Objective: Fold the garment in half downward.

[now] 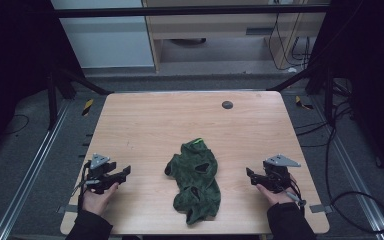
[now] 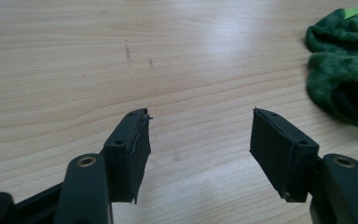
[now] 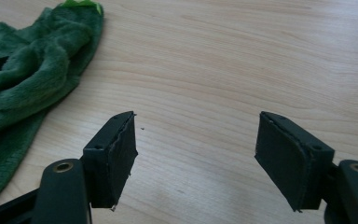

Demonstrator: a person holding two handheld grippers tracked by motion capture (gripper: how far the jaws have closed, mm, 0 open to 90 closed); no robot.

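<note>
At the left of the high view, the left tool is held low over the wooden surface, its jaws released and pointed toward the middle. Nothing is held between them. Only the hand and a dark sleeve are seen; the rest of the person is cut off by the bottom edge.

In the left gripper view, the left tool is seen with its jaws spread wide over bare wood, and the green cloth is cut off by the right edge, well apart from the jaws.

In the middle of the surface a crumpled green cloth is laid, with a small bright green tag at its far end. Dark openings are seen in it, but what kind of garment it is cannot be told. It lies between both tools and is touched by neither.

In the right gripper view, the cloth is cut off by the left edge, and the right tool is released, with empty jaws.

At the right of the high view, the right tool is held near the edge of the surface, pointed toward the cloth. A small dark round mark is seen far on the surface; its nature cannot be made out.
</note>
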